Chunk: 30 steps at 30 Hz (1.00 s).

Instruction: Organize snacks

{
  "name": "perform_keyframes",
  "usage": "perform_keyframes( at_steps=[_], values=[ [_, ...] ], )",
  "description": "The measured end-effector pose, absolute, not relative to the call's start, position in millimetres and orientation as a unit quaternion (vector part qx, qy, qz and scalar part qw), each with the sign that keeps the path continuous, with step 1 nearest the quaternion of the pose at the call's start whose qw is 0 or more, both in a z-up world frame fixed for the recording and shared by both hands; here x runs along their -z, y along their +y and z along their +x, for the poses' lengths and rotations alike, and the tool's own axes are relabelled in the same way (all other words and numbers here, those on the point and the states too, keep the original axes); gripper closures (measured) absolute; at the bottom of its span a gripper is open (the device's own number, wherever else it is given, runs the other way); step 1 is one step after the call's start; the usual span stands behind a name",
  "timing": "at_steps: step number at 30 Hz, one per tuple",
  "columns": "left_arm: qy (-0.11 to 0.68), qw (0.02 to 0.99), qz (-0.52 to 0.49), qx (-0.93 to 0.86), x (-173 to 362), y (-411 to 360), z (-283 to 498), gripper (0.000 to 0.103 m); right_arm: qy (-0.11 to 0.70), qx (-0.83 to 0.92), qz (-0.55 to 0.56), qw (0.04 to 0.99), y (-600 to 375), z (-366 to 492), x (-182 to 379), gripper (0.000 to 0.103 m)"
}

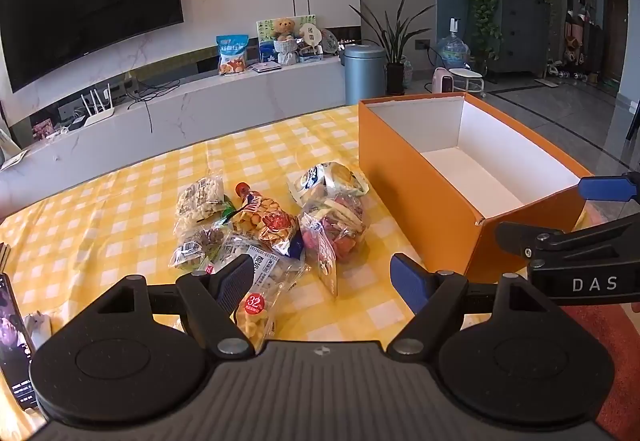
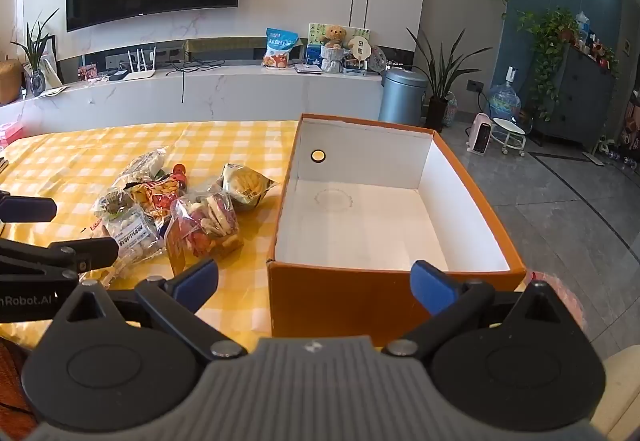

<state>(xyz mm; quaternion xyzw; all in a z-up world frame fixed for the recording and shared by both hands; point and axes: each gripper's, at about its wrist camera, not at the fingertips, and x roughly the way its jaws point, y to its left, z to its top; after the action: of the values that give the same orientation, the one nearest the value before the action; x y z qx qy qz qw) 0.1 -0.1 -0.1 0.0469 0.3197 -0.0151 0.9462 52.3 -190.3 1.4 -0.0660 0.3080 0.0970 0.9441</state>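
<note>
Several snack bags (image 1: 264,229) lie in a heap on the yellow checked tablecloth (image 1: 100,217), among them a clear bag of red and white pieces (image 1: 336,229) and a white packet (image 1: 256,293). To their right stands an orange box (image 1: 420,177) with a bare white inside. My left gripper (image 1: 324,277) hangs open just in front of the heap, nothing between its fingers. In the right wrist view my right gripper (image 2: 316,285) is open before the near wall of the orange box (image 2: 344,297), with the snack bags (image 2: 184,205) off to its left.
A phone (image 1: 12,341) lies at the table's left edge. Beyond the table run a white TV bench (image 1: 200,97) with a blue bag and a teddy bear, a grey bin (image 1: 364,71) and potted plants. Grey floor (image 2: 560,209) lies right of the box.
</note>
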Motion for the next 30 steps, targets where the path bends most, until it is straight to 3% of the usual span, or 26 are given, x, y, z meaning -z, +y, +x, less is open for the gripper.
perform_keyframes(
  at_steps=[30],
  values=[
    [0.329, 0.944, 0.037, 0.019, 4.8, -0.9, -2.6, 0.012, 0.319, -0.099, -0.074, 0.94, -185.5, 49.6, 0.7, 0.003]
  ],
)
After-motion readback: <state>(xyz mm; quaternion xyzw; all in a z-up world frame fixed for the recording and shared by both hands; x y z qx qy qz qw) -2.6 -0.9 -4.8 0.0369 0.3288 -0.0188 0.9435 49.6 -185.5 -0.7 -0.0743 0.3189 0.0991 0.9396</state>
